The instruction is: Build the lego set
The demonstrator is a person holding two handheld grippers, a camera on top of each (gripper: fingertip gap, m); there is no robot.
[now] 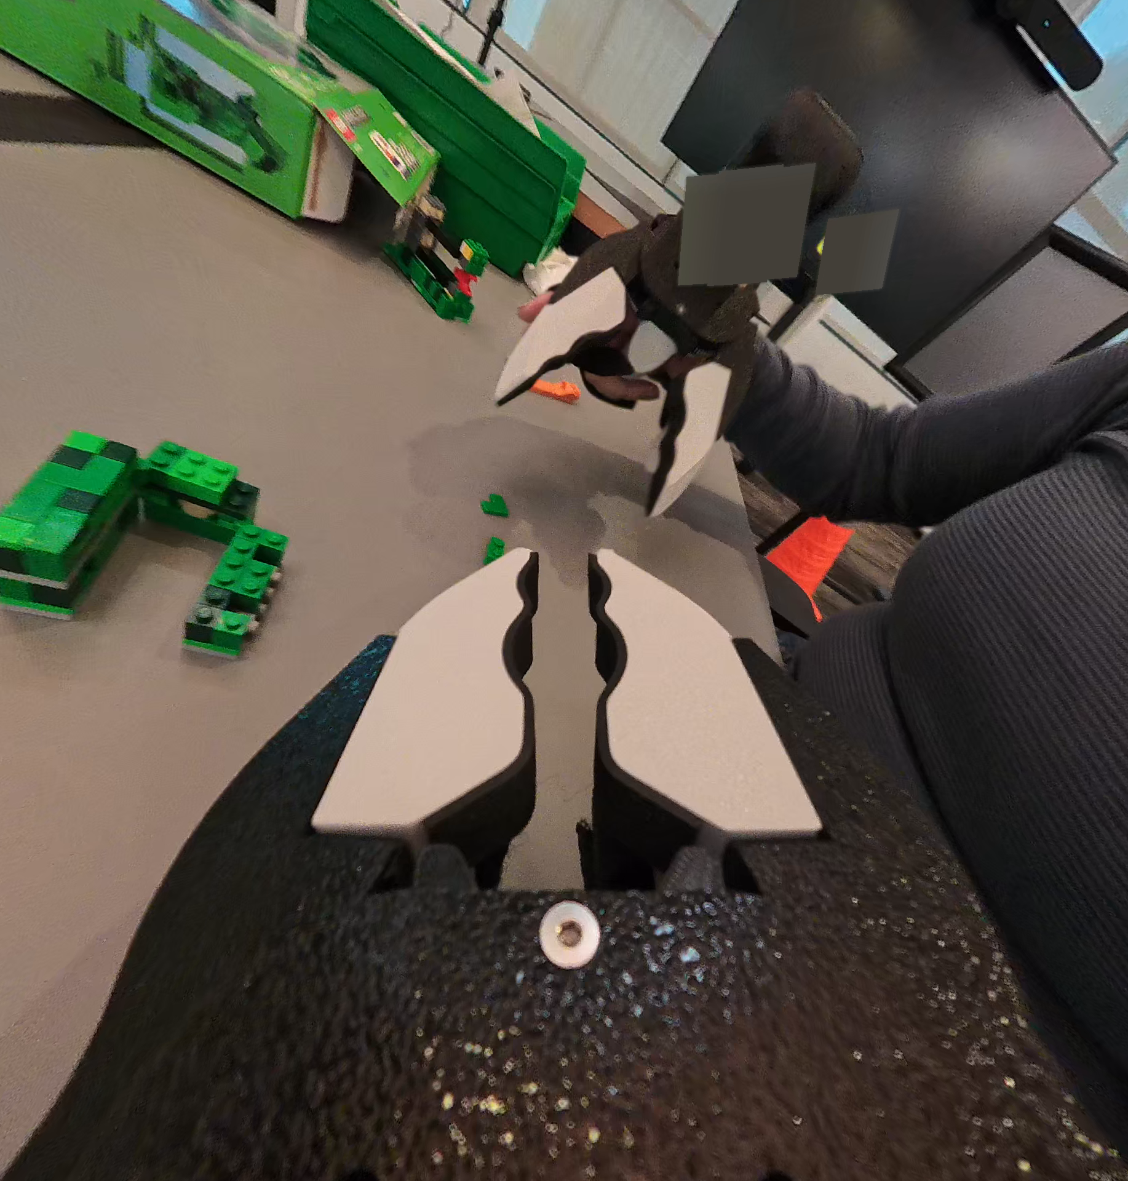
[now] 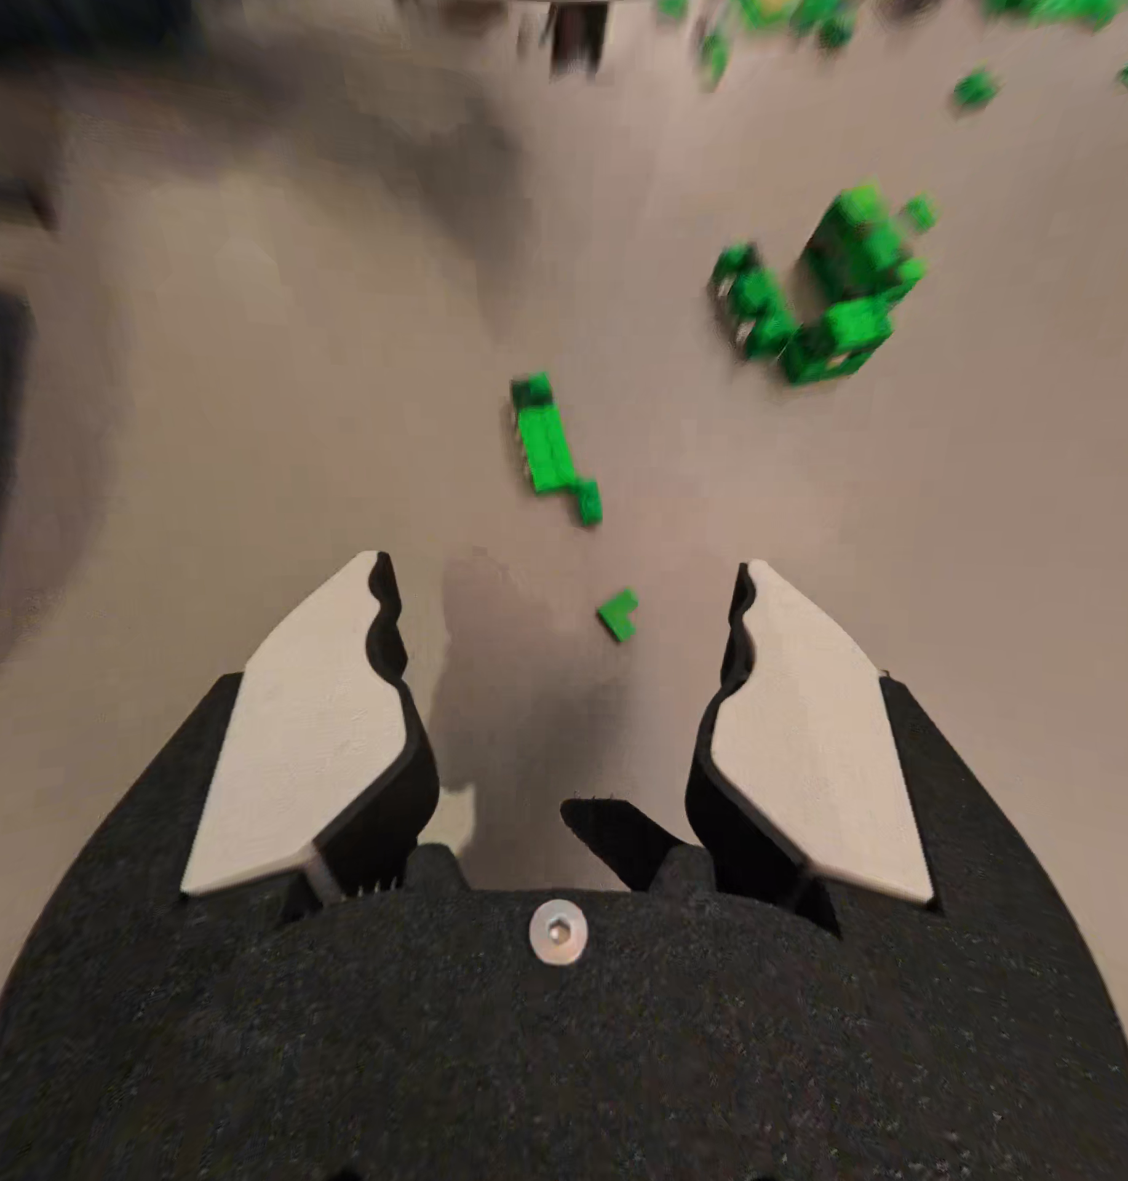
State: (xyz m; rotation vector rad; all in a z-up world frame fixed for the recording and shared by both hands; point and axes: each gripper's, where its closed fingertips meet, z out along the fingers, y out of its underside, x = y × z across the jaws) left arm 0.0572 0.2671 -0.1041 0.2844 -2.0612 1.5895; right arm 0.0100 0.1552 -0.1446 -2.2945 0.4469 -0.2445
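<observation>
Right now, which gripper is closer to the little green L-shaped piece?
Right, probably. The right gripper hangs open over the L-shaped piece, which shows between its fingers. The left gripper, open narrowly and empty, sits back from it.

An office-like room: behind the long grey tabletop (image 1: 165, 358) stand a large dark wall screen (image 1: 900, 147) and glass partitions (image 1: 1117, 211).
</observation>
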